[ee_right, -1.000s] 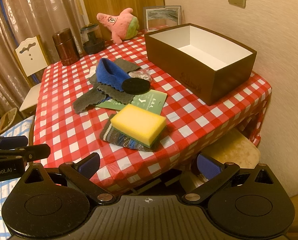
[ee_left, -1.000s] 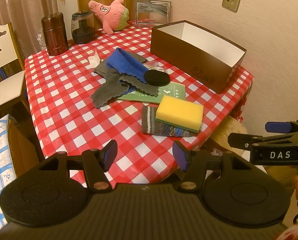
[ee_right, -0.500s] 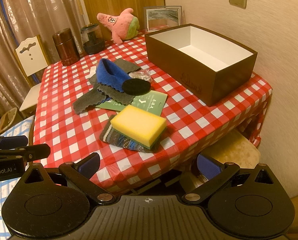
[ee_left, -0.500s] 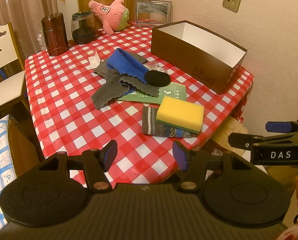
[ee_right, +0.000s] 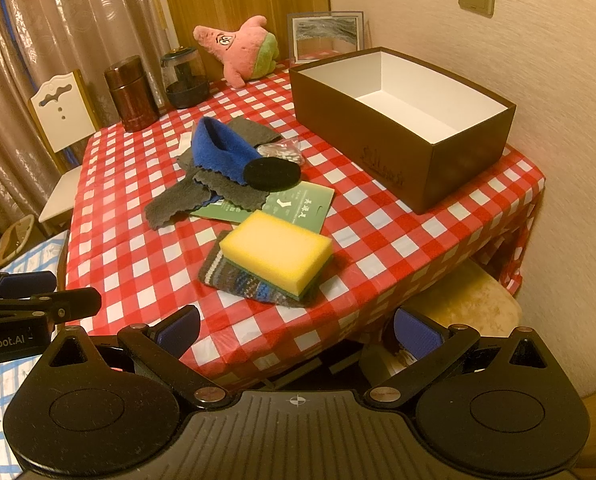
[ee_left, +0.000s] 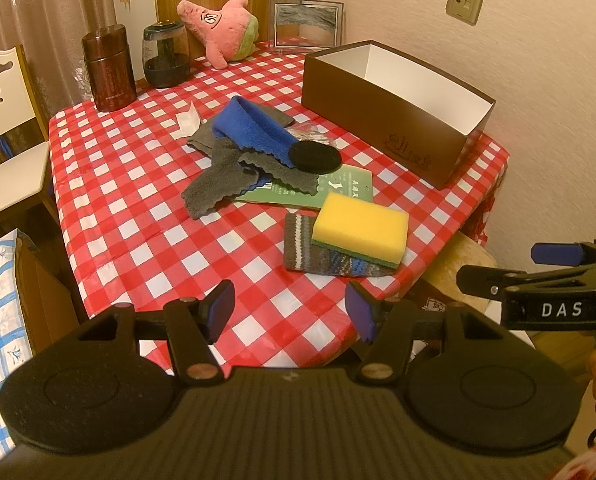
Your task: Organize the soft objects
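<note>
Near edge of the table [ee_left: 146,216] is free; the sponge [ee_right: 276,254] and cloth pile [ee_right: 218,168] block the middle, the box [ee_right: 401,128] the far right.

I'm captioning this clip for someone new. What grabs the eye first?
The red-and-white checked tablecloth dominates. Near its front edge a yellow sponge lies on a striped knit piece, with a blue-and-grey fleece heap behind. An open brown box sits right, a pink plush star at the back.

Red-white checked tablecloth [ee_left: 130,184]; yellow sponge [ee_left: 359,227] (green underside) on striped knit [ee_left: 301,250].
</note>
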